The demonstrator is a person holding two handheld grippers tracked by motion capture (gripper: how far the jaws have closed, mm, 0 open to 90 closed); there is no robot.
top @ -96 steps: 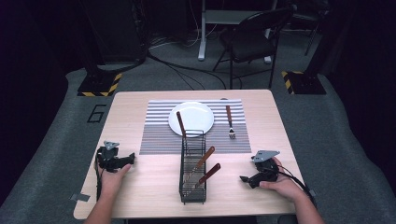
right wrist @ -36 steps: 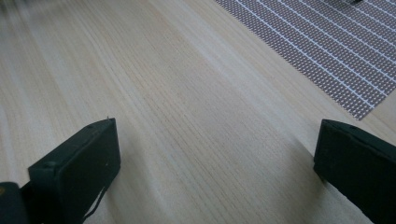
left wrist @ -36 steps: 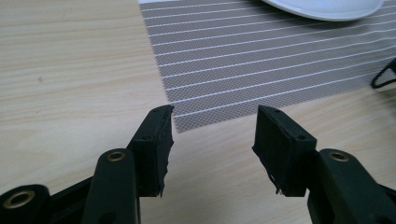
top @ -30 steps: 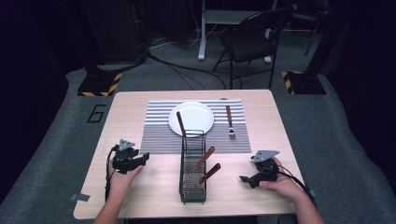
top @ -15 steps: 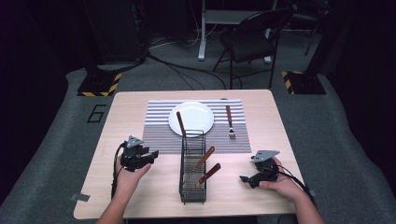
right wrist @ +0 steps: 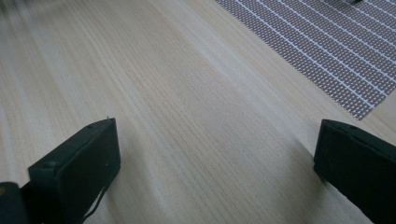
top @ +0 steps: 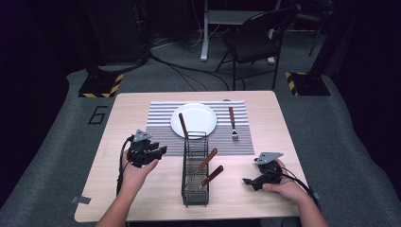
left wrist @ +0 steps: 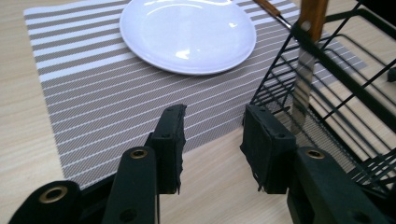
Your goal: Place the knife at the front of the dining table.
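While the table [top: 142, 198] carries a striped placemat [top: 158, 127] at its far-middle, a white plate [top: 196, 118] sits on the mat. Black wire caddy [top: 194, 189] stands at the near-middle edge, three wooden-handled utensils inside; knife [left wrist: 306, 60] upright at its far end. Left gripper [left wrist: 212, 140]: jaws apart, nothing between, just beside the caddy's far-left corner. Right gripper [right wrist: 215, 158]: jaws wide apart over bare wood, near the near-right corner. Fork [top: 232, 124] lies on the mat's right edge.

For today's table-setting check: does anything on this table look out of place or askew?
Slightly: the place setting is incomplete. A fork lies on the striped mat right of the plate, while three wooden-handled pieces lean in the wire caddy.
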